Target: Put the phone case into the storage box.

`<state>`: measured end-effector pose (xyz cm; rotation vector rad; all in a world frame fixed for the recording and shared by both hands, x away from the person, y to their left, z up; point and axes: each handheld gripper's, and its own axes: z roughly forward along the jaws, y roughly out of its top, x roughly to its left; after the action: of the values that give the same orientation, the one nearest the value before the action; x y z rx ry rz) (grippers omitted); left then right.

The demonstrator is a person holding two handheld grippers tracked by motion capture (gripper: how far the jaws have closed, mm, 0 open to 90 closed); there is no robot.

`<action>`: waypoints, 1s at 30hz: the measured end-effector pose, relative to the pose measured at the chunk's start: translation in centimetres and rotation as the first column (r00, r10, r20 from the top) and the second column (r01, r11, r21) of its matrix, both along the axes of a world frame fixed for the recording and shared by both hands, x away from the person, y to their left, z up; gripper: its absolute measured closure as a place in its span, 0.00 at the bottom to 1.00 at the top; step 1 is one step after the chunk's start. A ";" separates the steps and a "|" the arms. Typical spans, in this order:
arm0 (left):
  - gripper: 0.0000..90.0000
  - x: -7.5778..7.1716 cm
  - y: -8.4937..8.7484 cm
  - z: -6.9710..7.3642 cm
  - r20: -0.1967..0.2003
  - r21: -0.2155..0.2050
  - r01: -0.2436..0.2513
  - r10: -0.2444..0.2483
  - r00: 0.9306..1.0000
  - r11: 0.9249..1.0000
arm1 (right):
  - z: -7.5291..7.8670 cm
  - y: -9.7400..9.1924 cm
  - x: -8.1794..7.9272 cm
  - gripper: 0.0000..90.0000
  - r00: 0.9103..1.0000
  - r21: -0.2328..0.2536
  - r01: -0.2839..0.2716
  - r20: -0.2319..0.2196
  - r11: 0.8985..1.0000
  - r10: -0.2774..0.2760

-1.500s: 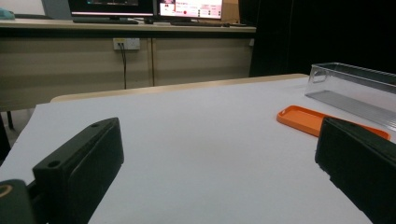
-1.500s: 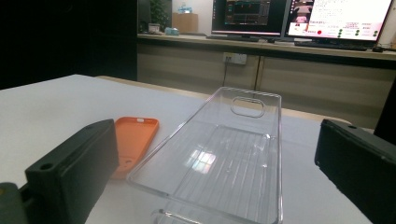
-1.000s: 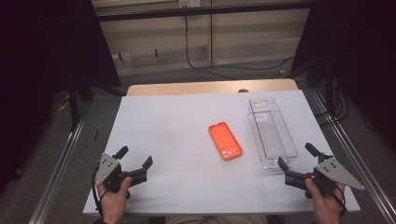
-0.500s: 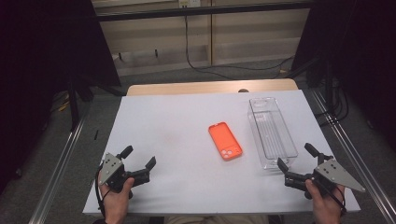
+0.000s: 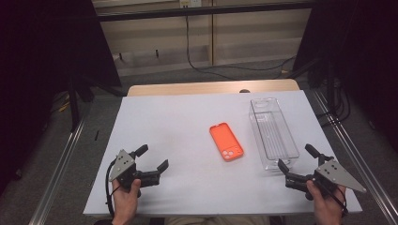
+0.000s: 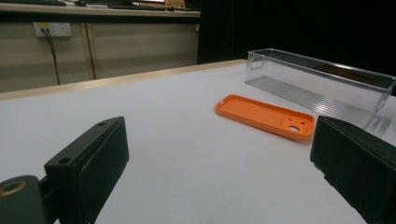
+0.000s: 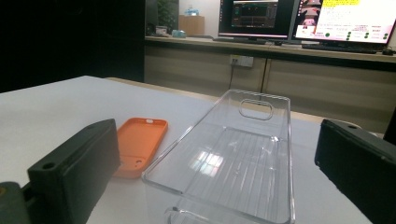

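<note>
Both grippers sit low over the near edge of the white table [image 5: 187, 122], each held in a hand that comes in from the bottom of the high view. At the near left, the left gripper [image 5: 154, 158] has its jaws spread wide with nothing between them; it points toward the right and slightly away, at the middle of the table. In the left gripper view its two black jaws stand far apart at the bottom corners, with bare table between them. At the near right, the right gripper [image 5: 296, 157] is likewise spread open and empty, aimed toward the far left; its jaws frame the near end of the clear plastic bin [image 5: 273, 133].

An orange phone case [image 5: 226, 141] lies flat near the middle of the table, a little right of centre. Its long axis runs near to far, tilted slightly so the far end leans left. The camera cutout is at the near end, toward the person, and the hollow inner side faces up. The case lies just left of the clear bin, apart from it.

The bin is a long, narrow, empty tray, its long axis also running near to far, roughly parallel to the case. A handle slot is cut in its far end wall.
</note>
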<state>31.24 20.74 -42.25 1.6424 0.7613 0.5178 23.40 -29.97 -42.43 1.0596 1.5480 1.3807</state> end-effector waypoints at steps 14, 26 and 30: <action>0.02 0.6 -1.8 0.6 0.041 -0.059 0.059 -0.057 0.998 0.996 | 0.0 0.1 0.1 0.00 1.000 0.000 0.001 0.000 1.000 -0.001; 0.03 2.1 -4.1 0.3 0.032 -0.050 0.060 -0.059 0.998 0.997 | 0.0 0.2 0.1 0.00 1.000 -0.007 0.004 -0.002 1.000 -0.004; 0.03 2.4 -4.8 0.5 0.038 -0.059 0.078 -0.076 0.996 0.995 | -0.1 0.1 0.1 0.00 1.000 -0.006 0.005 0.001 1.000 -0.005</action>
<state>33.68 15.96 -41.79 1.5960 0.6785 0.4638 23.52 -29.82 -42.48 1.0579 1.5473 1.3723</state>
